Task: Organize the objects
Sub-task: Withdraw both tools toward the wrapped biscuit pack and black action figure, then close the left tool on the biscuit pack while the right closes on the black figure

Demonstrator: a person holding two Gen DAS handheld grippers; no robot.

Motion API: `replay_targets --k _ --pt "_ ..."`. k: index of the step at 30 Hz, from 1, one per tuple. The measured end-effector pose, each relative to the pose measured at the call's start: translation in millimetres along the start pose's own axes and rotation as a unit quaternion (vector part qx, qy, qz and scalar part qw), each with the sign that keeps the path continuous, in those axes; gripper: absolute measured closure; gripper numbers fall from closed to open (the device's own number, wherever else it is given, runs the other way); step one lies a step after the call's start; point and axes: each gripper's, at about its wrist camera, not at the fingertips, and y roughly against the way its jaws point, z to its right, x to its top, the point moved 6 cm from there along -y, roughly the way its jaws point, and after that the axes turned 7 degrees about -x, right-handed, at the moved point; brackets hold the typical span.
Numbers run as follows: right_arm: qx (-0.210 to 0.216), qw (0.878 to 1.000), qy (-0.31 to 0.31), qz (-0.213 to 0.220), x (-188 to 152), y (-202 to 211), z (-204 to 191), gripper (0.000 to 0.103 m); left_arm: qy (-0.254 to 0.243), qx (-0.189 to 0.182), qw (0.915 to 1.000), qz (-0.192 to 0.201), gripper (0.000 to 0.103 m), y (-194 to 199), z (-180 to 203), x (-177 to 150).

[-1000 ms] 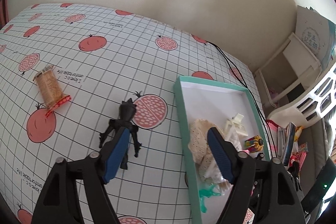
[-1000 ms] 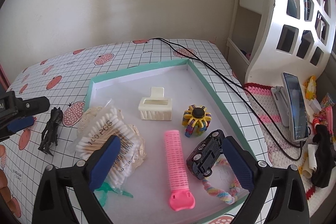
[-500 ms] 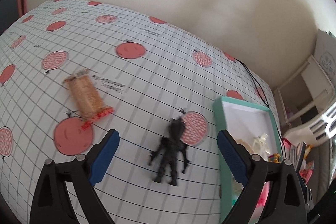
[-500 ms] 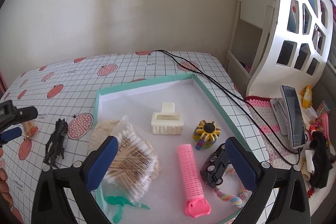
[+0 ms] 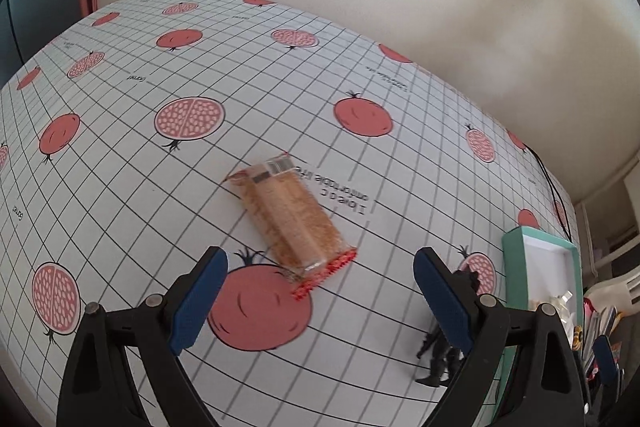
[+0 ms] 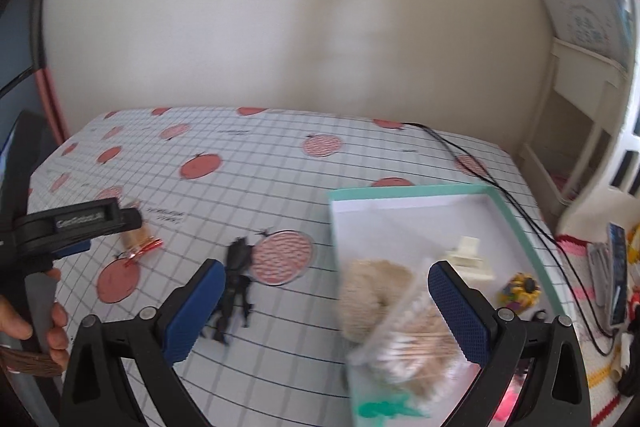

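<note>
A clear packet of brown grains with a red end [image 5: 290, 217] lies on the pomegranate-print cloth, just ahead of my open left gripper [image 5: 320, 297]. A black action figure [image 5: 448, 343] lies to the right, partly behind the right finger. In the right wrist view the figure [image 6: 236, 283] lies beside the left finger of my open right gripper [image 6: 326, 311], and the packet [image 6: 138, 241] shows under the left gripper's body [image 6: 76, 227]. The teal-rimmed box [image 6: 400, 191] holds a cotton-swab bag [image 6: 408, 343], a beige lace piece [image 6: 374, 293], a cream hair clip [image 6: 470, 259] and a colourful spinner [image 6: 520, 289].
A black cable [image 6: 516, 207] runs along the box's right side. A white shelf unit [image 6: 580, 131] stands at the right, with a phone [image 6: 616, 275] and clutter on a crocheted mat. A hand [image 6: 28, 319] grips the left gripper's handle. The wall closes the table's far edge.
My left gripper has swung left from the box and figure to the grain packet. My right gripper has turned left and pulled back, so the figure now lies by its left finger.
</note>
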Motion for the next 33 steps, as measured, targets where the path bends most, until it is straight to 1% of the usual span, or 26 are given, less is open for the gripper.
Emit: replay_targets --k 5,8,11,15,20,25,27,29,30,32,33 --pt "0.029 0.999 0.025 -0.027 -6.9 -14.6 -40.4 0.0 0.015 0.004 0.9999 -0.004 0.009 -4.7 -16.8 1.7" --pt "0.037 0.997 0.044 -0.052 -17.7 -25.8 -58.9 0.0 0.023 -0.001 0.9997 -0.007 0.009 -9.5 -25.2 3.0" --pt "0.04 0.994 0.067 -0.074 -28.4 -36.7 -74.0 0.0 0.024 0.007 0.9997 -0.008 0.009 -14.7 -31.0 4.0" --pt "0.039 0.991 0.075 -0.103 -40.0 -51.9 -81.5 0.0 0.017 0.007 0.9998 -0.008 0.009 -20.5 -31.1 6.5" --pt "0.036 0.989 0.081 -0.12 -47.5 -61.4 -85.1 0.0 -0.001 0.006 0.9999 -0.01 0.009 -27.2 -22.9 7.2" --pt "0.035 0.987 0.082 -0.134 -51.3 -68.7 -84.3 0.001 -0.01 0.014 0.9998 -0.011 0.009 -33.6 -19.8 6.9" --pt "0.04 0.986 0.086 -0.135 -51.3 -69.1 -84.3 0.009 -0.015 0.009 0.9998 -0.011 0.015 -35.0 -17.9 6.8" --pt "0.039 0.986 0.089 -0.138 -51.4 -69.4 -84.6 0.022 -0.023 0.01 0.9996 -0.014 0.035 -36.5 -15.5 6.1" --pt "0.039 0.985 0.089 -0.14 -52.0 -69.4 -84.6 0.024 -0.025 0.009 0.9995 -0.018 0.037 -37.5 -14.6 5.1" --pt "0.047 0.985 0.09 -0.141 -52.1 -67.7 -86.4 0.038 -0.025 0.0 0.9995 -0.02 0.047 -38.0 -12.2 4.3" --pt "0.048 0.985 0.093 -0.14 -52.0 -66.1 -87.7 0.039 -0.027 -0.002 0.9994 -0.02 0.05 -37.6 -11.1 3.9"
